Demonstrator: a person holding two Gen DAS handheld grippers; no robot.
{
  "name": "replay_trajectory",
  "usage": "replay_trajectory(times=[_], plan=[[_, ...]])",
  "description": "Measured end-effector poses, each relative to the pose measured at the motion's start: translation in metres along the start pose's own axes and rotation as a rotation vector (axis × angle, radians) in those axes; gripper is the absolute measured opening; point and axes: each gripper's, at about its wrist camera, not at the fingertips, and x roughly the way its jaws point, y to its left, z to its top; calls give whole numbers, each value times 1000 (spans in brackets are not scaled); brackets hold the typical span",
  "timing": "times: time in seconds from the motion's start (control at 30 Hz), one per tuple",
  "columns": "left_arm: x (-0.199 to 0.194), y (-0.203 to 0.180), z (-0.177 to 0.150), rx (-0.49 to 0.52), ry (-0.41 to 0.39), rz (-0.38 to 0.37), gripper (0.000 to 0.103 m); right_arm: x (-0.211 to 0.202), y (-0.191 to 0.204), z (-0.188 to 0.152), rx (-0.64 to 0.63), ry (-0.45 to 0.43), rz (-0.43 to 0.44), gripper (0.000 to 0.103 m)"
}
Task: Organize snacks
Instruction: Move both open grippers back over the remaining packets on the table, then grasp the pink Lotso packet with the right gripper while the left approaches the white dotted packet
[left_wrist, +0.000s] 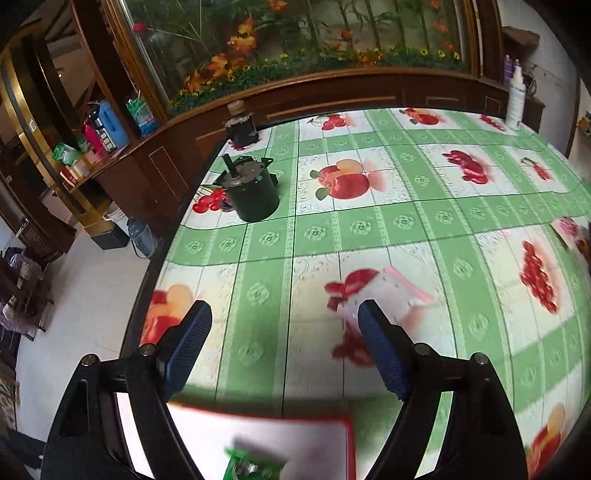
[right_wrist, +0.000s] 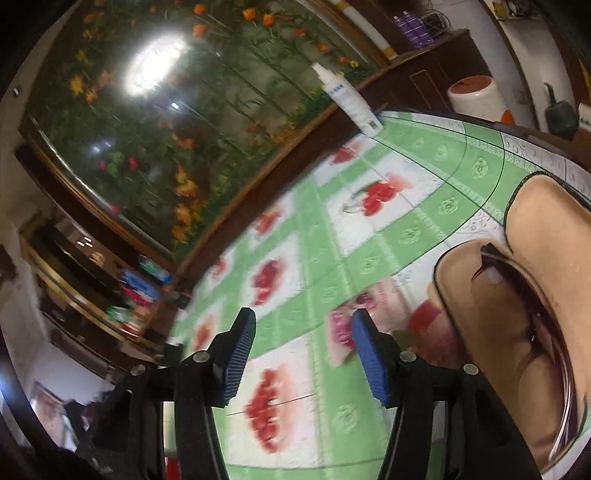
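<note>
In the left wrist view my left gripper (left_wrist: 284, 314) is open and empty above the fruit-print tablecloth (left_wrist: 406, 221). A small white snack packet with a pink edge (left_wrist: 391, 295) lies just beyond its right fingertip. A red-edged white pack with a green label (left_wrist: 266, 443) lies blurred under the gripper at the near edge. Another pink snack packet (left_wrist: 570, 230) shows at the far right. In the right wrist view my right gripper (right_wrist: 303, 321) is open and empty above the cloth. A pink-and-white snack packet (right_wrist: 341, 336) lies by its right finger, blurred.
A black motor-like cylinder (left_wrist: 251, 192) and a dark corked jar (left_wrist: 242, 125) stand at the table's far left. A white spray bottle (left_wrist: 515, 99) stands at the far right corner; it also shows in the right wrist view (right_wrist: 351, 99). A tan brown-rimmed basket (right_wrist: 535, 295) sits at right.
</note>
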Motion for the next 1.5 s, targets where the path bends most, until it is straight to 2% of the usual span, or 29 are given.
replay_trajectory(times=[0.13,0.23,0.27,0.4,0.5,0.57,0.6,0.67,0.77,0.87,0.93,1.03,1.13,1.27,1.4,1.5], plan=[[17,-4,4,-7,20,-24,82,24,-4,-3,35,90,-138,57],[29,-8,7,-5,34,-33,82,38,7,-9,-37,102,-249,61],[32,-9,8,-10,40,-38,82,47,13,-11,-78,99,-297,65],[45,-15,4,-22,91,-74,82,69,31,-22,-239,91,-391,82],[45,-22,2,-4,77,-70,82,78,43,-30,-329,87,-443,82],[44,-27,3,9,76,-81,82,82,48,-34,-378,94,-483,76],[44,-32,3,20,73,-99,82,82,49,-35,-390,96,-489,65],[42,-38,2,33,61,-113,82,80,50,-35,-404,93,-488,49],[36,-50,1,78,50,-97,82,80,50,-36,-418,99,-486,49],[28,-61,-5,77,77,-136,82,80,53,-38,-439,111,-490,48],[22,-71,-8,107,82,-148,82,82,57,-39,-454,139,-468,48],[7,-90,-17,167,83,-123,82,83,63,-44,-477,179,-437,48],[-8,-102,-30,187,94,-146,83,84,70,-51,-508,196,-420,48],[-32,-108,-58,156,104,-204,83,80,71,-57,-509,210,-387,48],[-51,-105,-84,91,118,-241,83,71,74,-69,-541,226,-365,48],[-68,-99,-106,51,127,-254,83,59,78,-82,-548,261,-317,48]])
